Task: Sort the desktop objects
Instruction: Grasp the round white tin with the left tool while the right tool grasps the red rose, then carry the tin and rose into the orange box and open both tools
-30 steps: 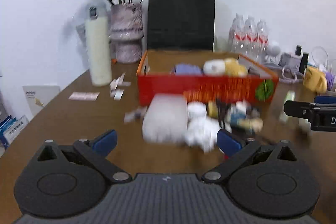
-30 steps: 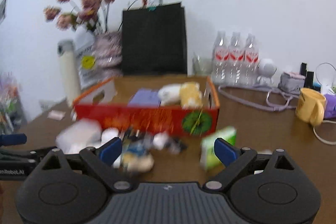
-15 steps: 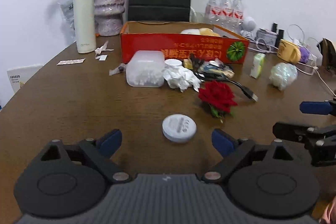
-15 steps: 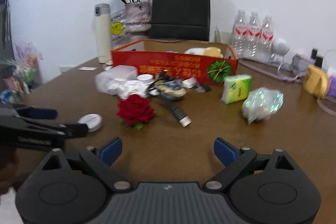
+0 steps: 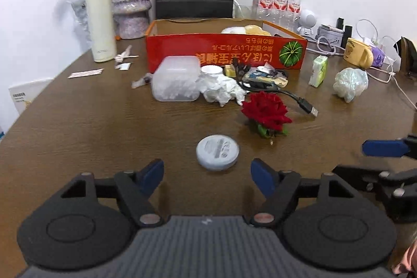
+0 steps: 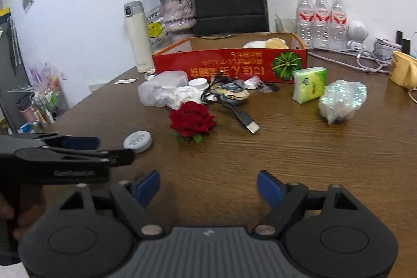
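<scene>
Rose [image 5: 266, 111], deep red with green leaves, lying on table [image 5: 78, 127].

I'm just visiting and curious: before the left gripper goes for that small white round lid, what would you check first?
1. Round lid lies just ahead of the left gripper: ok.
2. Nothing between its closing jaws: ok.
3. Red rose lies apart from the lid: ok.
4. Right gripper holds nothing, jaws closing: ok.
5. Red box has free room: ok.
6. Lid thick enough to pinch flat: cannot tell.

Bright even light, sharp frames, fisheye-bent edges, dark corners
</scene>
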A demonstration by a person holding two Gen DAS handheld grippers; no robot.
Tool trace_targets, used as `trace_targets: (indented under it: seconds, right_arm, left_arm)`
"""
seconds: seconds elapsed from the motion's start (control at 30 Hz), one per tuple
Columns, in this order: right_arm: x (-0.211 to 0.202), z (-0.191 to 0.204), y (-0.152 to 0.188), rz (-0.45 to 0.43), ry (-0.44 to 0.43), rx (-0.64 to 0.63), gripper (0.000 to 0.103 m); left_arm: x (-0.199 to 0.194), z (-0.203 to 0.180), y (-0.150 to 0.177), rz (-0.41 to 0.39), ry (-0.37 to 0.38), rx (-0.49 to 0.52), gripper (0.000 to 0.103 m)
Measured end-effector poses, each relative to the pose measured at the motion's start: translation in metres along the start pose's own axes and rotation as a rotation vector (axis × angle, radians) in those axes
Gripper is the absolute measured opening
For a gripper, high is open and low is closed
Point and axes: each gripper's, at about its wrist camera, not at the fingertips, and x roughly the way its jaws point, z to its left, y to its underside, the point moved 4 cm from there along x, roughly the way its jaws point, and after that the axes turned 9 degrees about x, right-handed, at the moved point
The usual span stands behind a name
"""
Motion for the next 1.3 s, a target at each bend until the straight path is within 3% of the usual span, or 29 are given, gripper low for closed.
trace_targets:
  seconds: [0.17,0.3,0.63,0.67,0.7,0.9,0.97,1.03,1.13,1.2,1.3]
  right_arm:
    - [0.015,-0.001,-0.01,0.014,0.001,-0.001,0.072]
    - [0.028,0.004,-0.021,0.014,-0.005,-0.03,0.072]
    - [0.087,0.032,-0.053,0.046,-0.053,-0.115,0.071]
    - [0.093,0.034,-0.056,0.049,-0.053,-0.116,0.067]
    - [0.096,0.034,-0.059,0.05,-0.055,-0.111,0.053]
    - [0.085,0.034,-0.061,0.009,-0.064,-0.116,0.032]
    - [0.074,0.031,-0.059,-0.01,-0.052,-0.118,0.029]
    - [0.065,0.027,-0.057,-0.014,-0.043,-0.11,0.029]
    - [0.057,0.018,-0.053,-0.01,-0.048,-0.06,0.044]
    - [0.059,0.014,-0.05,0.005,-0.05,-0.039,0.063]
    - [0.068,0.012,-0.047,0.024,-0.016,-0.033,0.07]
  left_arm:
    - [0.016,-0.007,-0.005,0.007,0.002,0.023,0.065]
    - [0.017,-0.002,-0.007,-0.009,-0.014,0.004,0.041]
    - [0.006,0.022,-0.004,0.0,-0.041,-0.043,0.04]
    - [0.005,0.024,-0.004,-0.003,-0.05,-0.041,0.04]
    - [0.005,0.025,-0.005,-0.003,-0.059,-0.039,0.04]
    - [0.001,0.024,-0.008,-0.019,-0.066,-0.058,0.04]
    - [-0.001,0.022,-0.01,-0.034,-0.052,-0.06,0.04]
    - [-0.003,0.017,-0.014,-0.05,-0.043,-0.05,0.04]
    - [-0.004,0.011,-0.015,-0.057,-0.033,-0.034,0.04]
    - [-0.003,0.009,-0.013,-0.051,-0.025,-0.034,0.04]
    - [-0.004,0.009,-0.011,-0.047,-0.031,-0.033,0.04]
